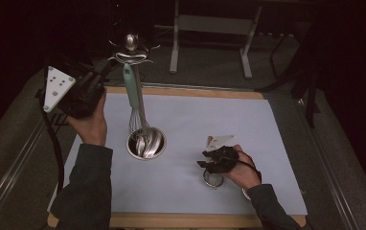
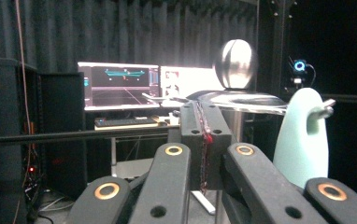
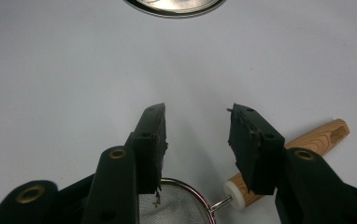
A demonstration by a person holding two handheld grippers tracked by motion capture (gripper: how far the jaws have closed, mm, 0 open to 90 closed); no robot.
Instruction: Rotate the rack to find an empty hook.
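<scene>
The right gripper (image 3: 195, 140), fingers wide, hovers just above the small wood-handled mesh strainer (image 3: 181, 205), its handle pointing right.

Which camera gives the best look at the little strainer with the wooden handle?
The right gripper view: the strainer lies under the open right gripper, showing its mesh, rim and wooden handle. In the high view just its rim peeks out beneath that hand.

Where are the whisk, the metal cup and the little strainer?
whisk (image 1: 133, 91): high view, on its mint-green handle.
metal cup (image 1: 132, 152): high view, on its rim.
strainer (image 3: 181, 205): right gripper view, on its wire mesh.
</scene>
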